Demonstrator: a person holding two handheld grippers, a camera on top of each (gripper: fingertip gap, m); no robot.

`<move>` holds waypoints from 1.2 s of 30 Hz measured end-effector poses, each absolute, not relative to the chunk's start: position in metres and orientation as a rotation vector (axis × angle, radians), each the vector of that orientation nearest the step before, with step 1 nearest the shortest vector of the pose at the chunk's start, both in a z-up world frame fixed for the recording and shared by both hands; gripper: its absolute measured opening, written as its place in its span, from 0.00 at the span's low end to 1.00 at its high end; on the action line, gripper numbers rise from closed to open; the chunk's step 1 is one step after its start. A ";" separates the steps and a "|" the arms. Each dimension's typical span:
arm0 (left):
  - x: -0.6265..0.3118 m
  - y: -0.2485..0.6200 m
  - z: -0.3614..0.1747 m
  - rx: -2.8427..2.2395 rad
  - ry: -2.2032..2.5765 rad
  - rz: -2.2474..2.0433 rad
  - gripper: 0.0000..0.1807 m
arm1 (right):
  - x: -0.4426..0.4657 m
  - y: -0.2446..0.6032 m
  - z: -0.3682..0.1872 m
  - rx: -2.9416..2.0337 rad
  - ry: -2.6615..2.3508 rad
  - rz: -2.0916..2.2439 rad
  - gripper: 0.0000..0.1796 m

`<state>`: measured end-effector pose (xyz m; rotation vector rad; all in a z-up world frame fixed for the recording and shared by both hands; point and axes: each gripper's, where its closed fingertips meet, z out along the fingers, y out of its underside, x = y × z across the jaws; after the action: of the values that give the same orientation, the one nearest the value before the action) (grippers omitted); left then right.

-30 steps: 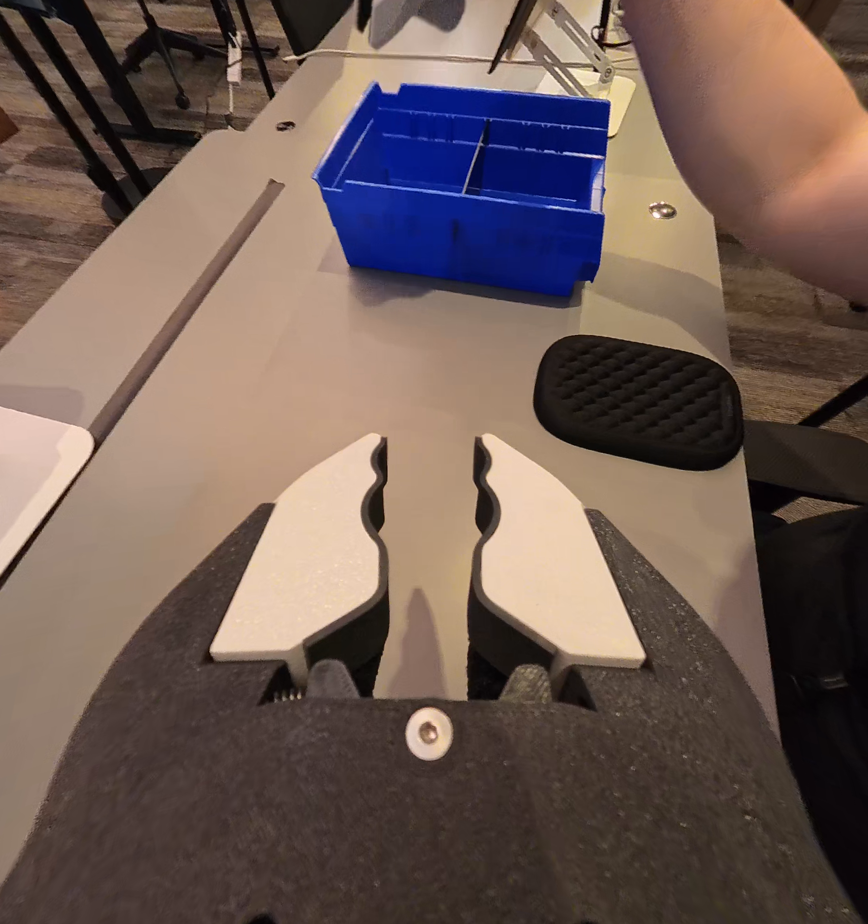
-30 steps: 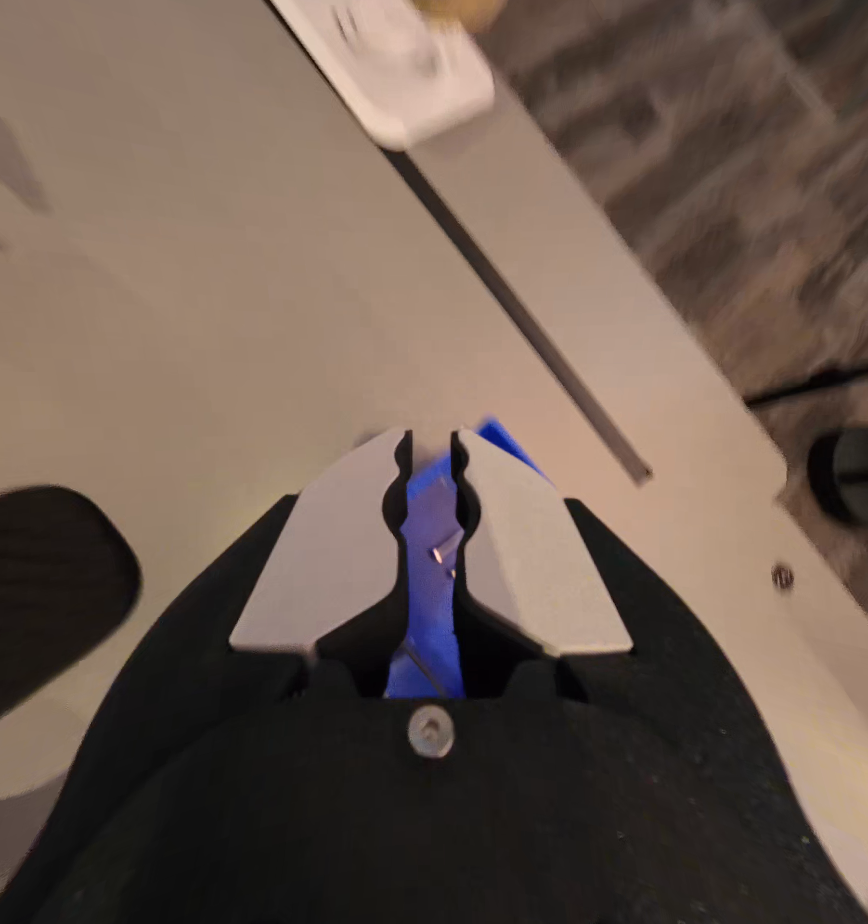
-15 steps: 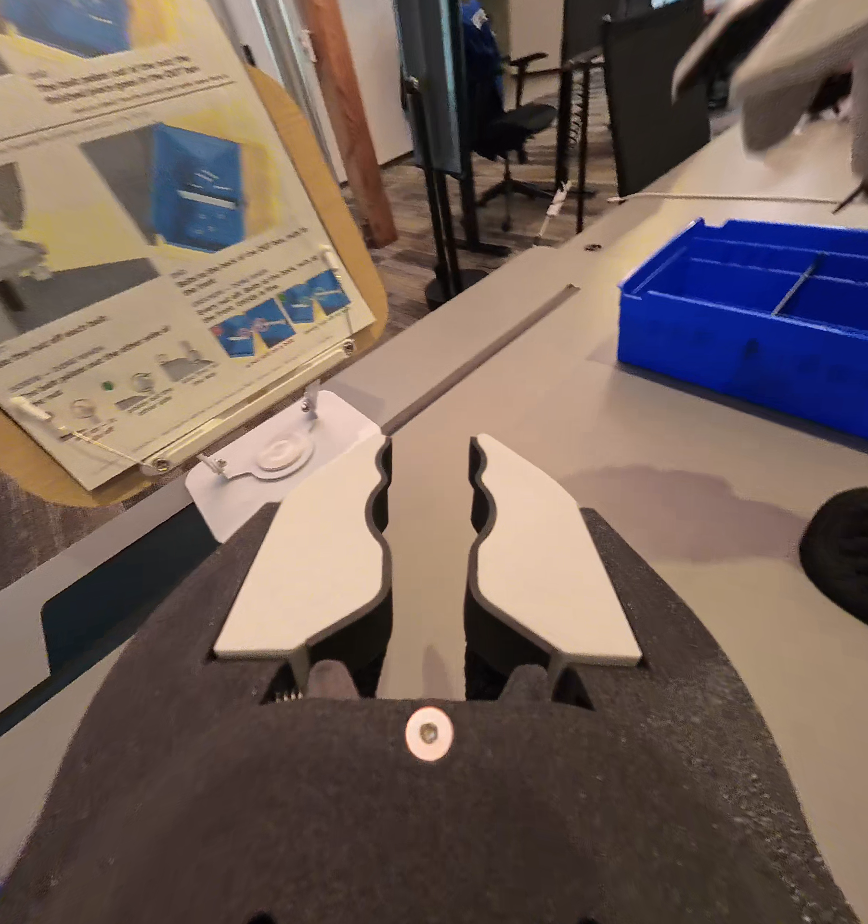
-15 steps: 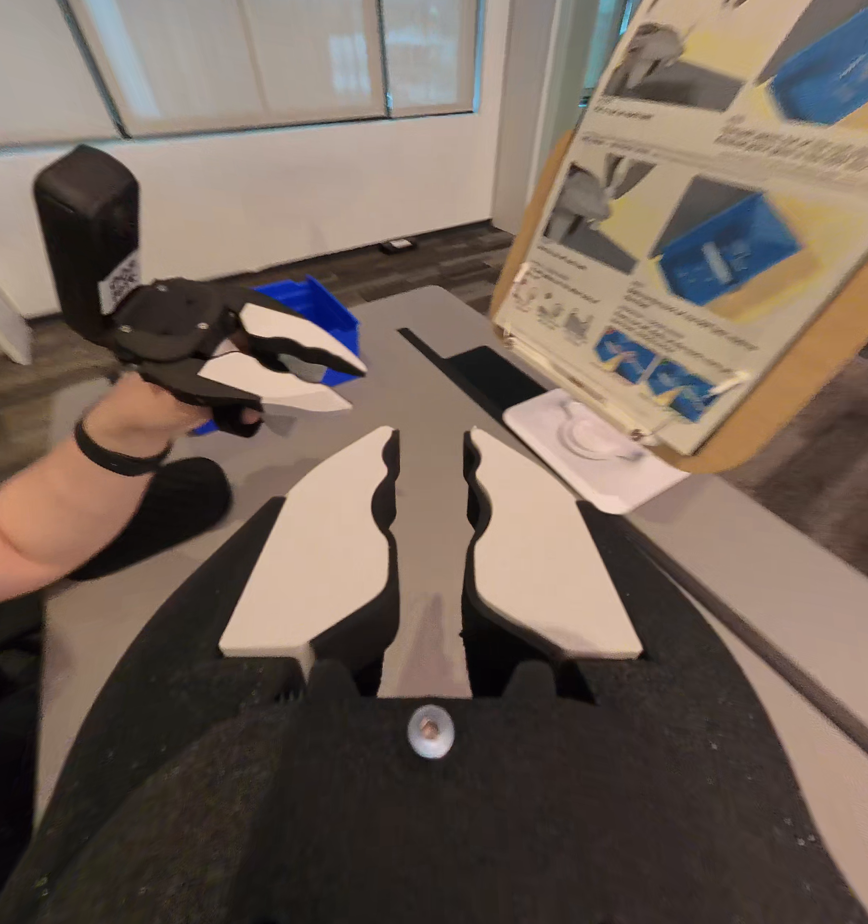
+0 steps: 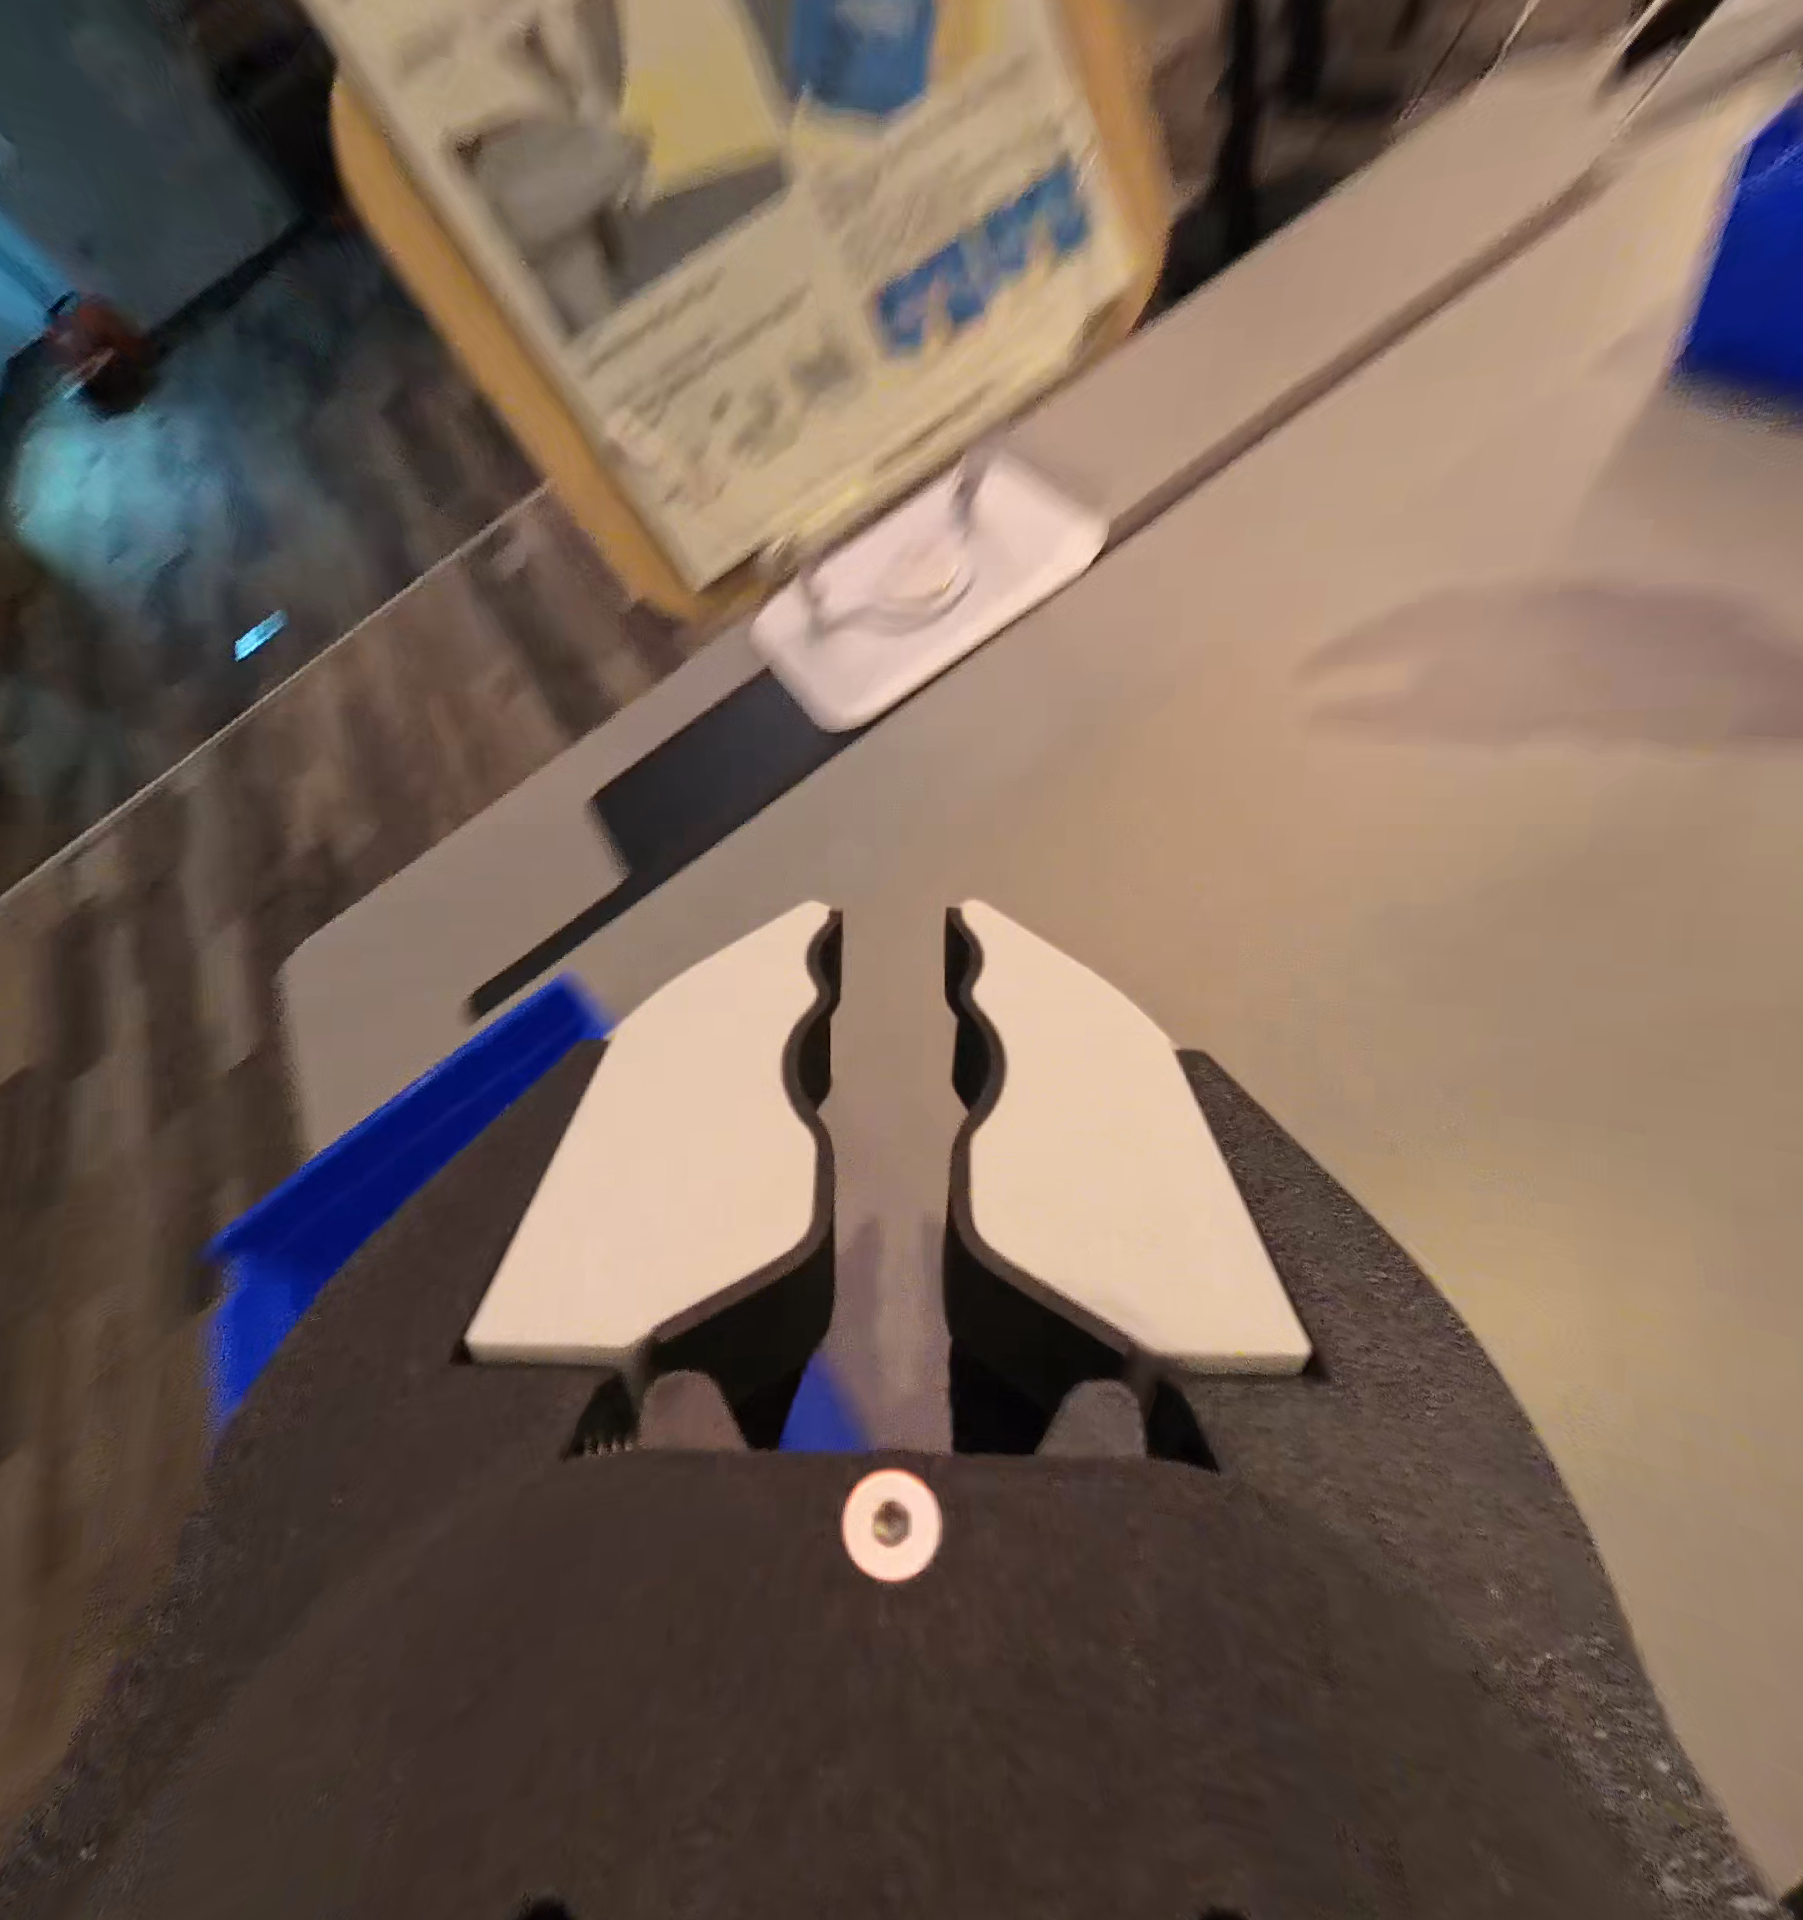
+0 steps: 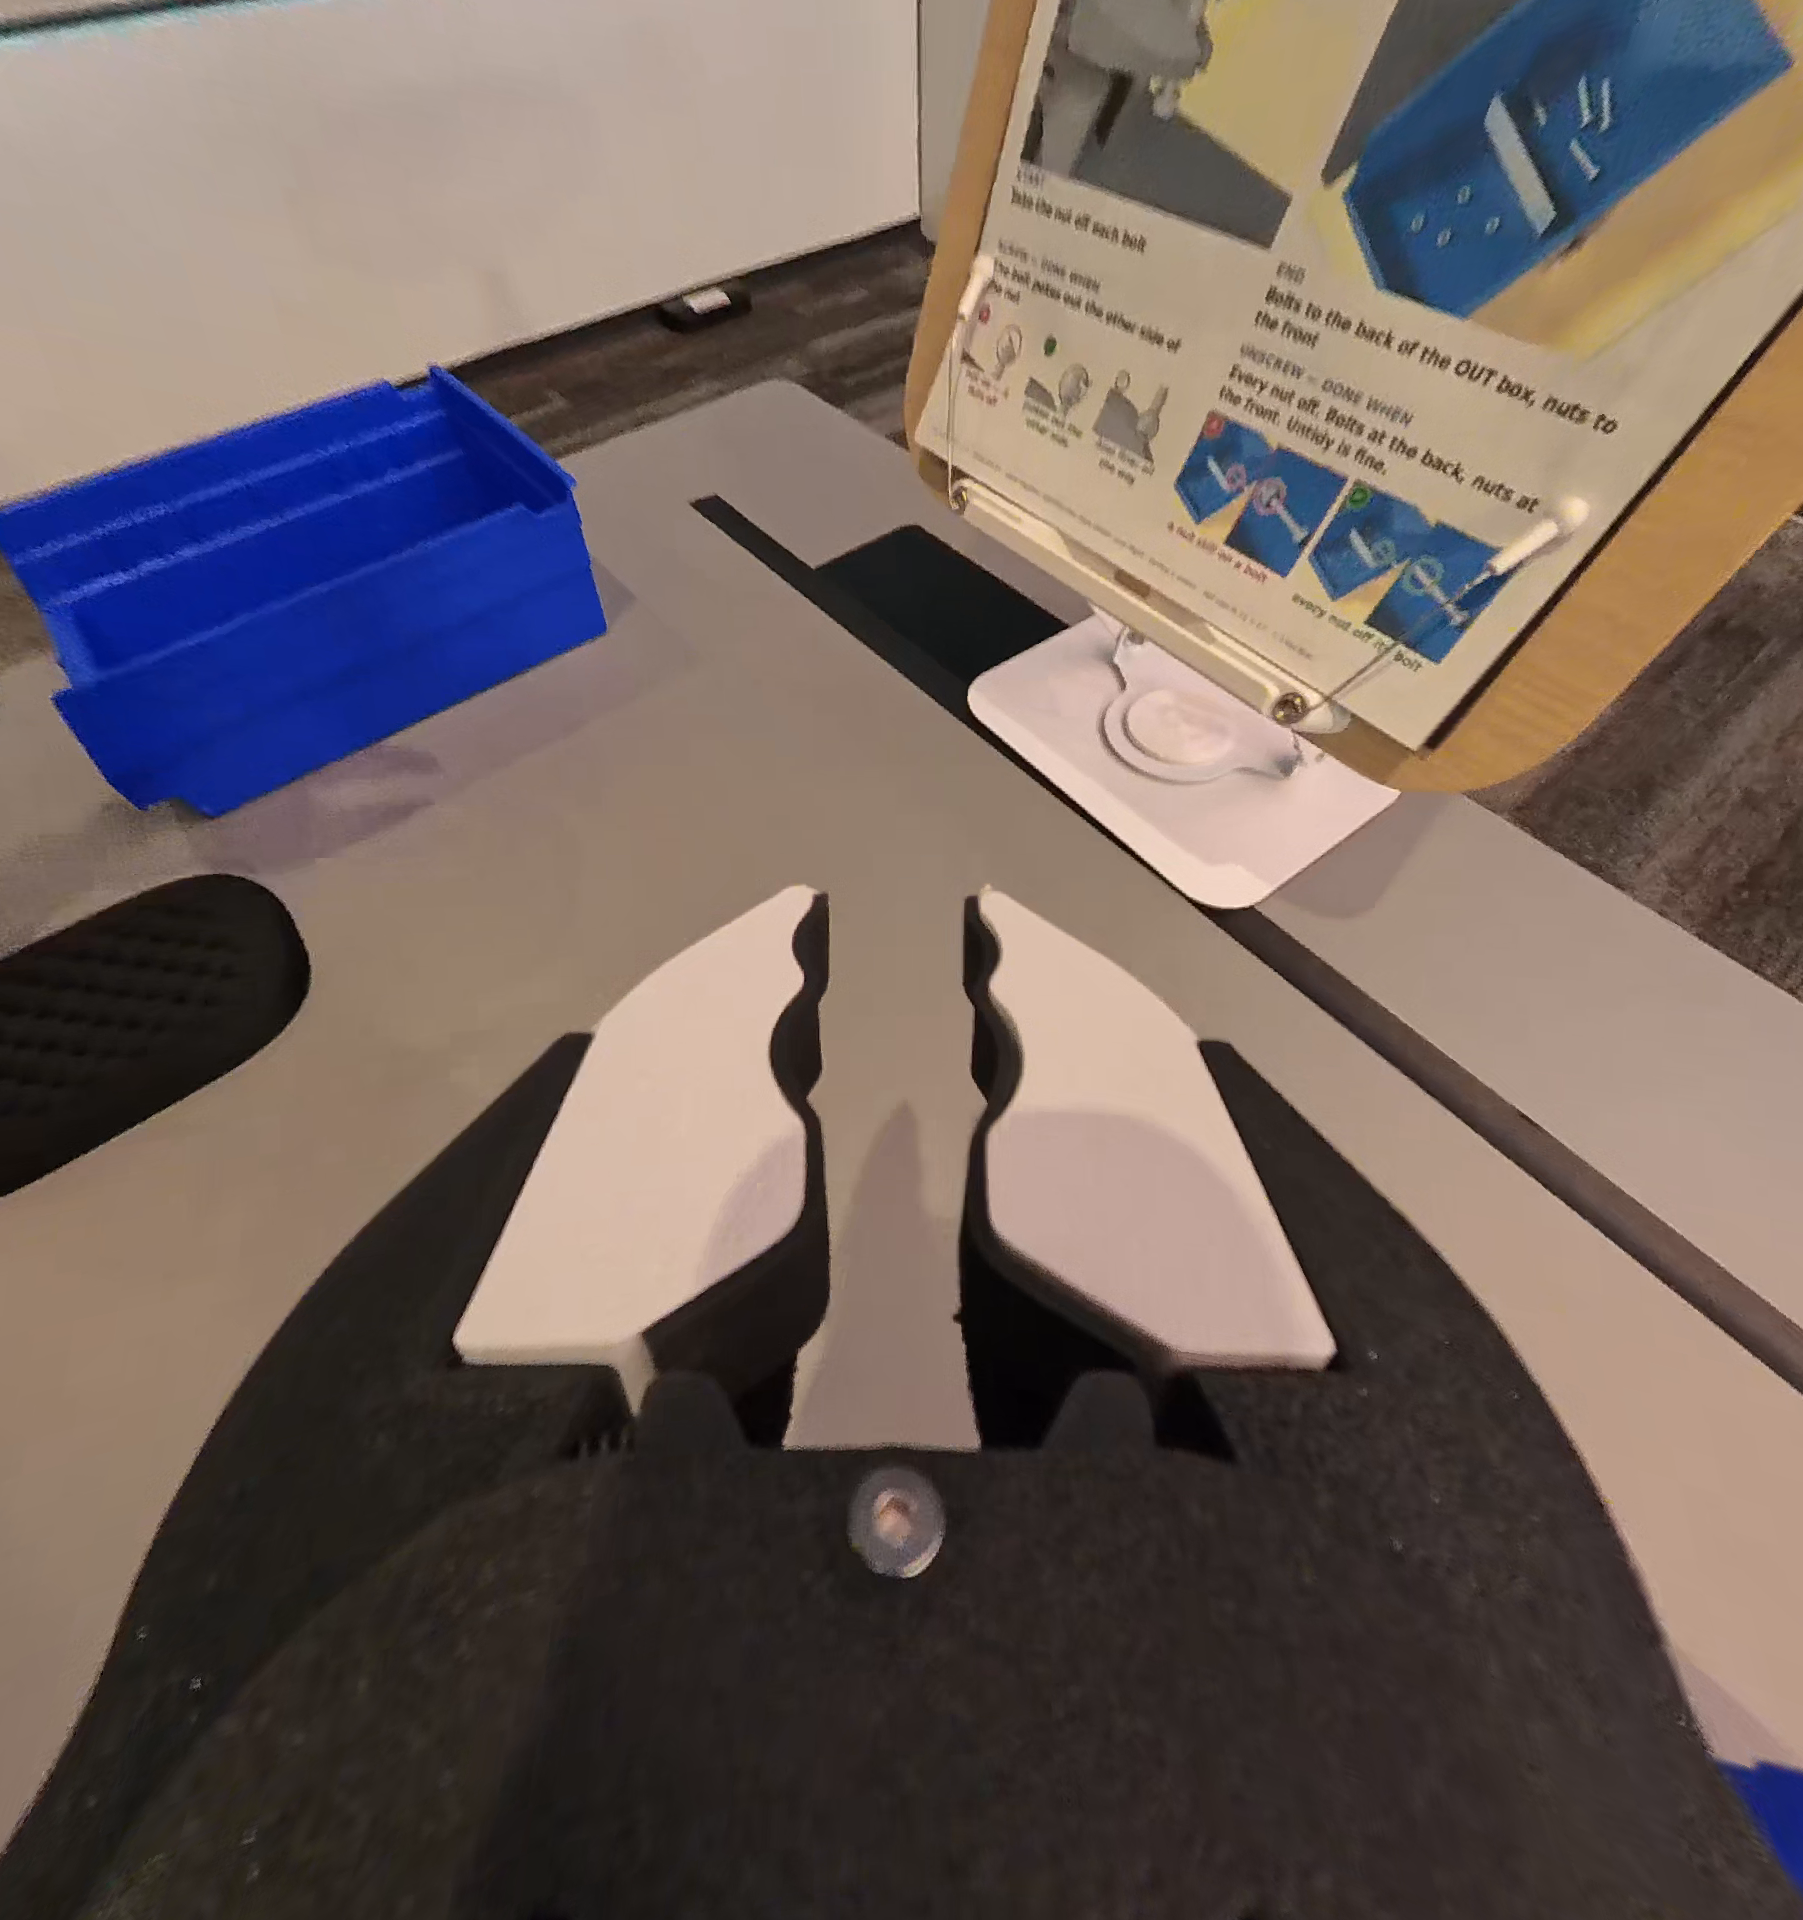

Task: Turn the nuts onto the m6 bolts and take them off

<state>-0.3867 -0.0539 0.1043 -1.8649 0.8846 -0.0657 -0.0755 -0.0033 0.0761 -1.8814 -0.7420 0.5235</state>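
Both are empty right now. The left hand-held gripper (image 5: 892, 920) has its 2 white fingers (image 5: 668, 1174) spread apart with only bare grey surface (image 5: 1396, 935) showing in the gap. That view is badly motion-blurred and tilted. A blue bin (image 5: 398, 1174) peeks out just under the left side of the tool, partly hidden by its black body, and another blue shape sits at the far right edge, too smeared to make out.

The right hand-held gripper (image 6: 895, 904) is parted the same way, nothing between the fingers (image 6: 1115, 1164), hovering over the surface (image 6: 668, 852). Ahead and to its left a second blue bin (image 6: 305, 603) rests on the surface, with low dividers inside. I can't spot any nuts or bolts in it from this angle, or anywhere else in either view. A black textured pad (image 6: 97, 1018) lies near the bin on the left edge. Ahead and to the right, an instruction sheet on a wooden board (image 6: 1396, 343) stands tilted on a white stand base (image 6: 1188, 800), sitting beside a dark slot that runs along the surface. A small patch of blue shows at the bottom right corner of that view.
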 end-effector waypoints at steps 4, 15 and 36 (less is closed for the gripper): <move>-0.491 -0.019 0.058 -2.108 0.752 0.111 0.10 | -0.083 -0.001 0.073 -1.905 -0.745 0.503 0.13; -0.558 0.075 -0.087 -2.556 0.348 -0.306 0.06 | -0.080 -0.006 0.064 -1.950 -0.734 0.500 0.13; -0.564 0.088 -0.145 -2.794 0.237 -0.303 0.03 | -0.061 -0.003 0.047 -2.028 -0.756 0.436 0.13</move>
<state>-0.5644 0.0879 -0.1449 -2.7935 0.2369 -0.3031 -0.0615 -0.0029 0.0469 -2.0278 -0.7558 0.4356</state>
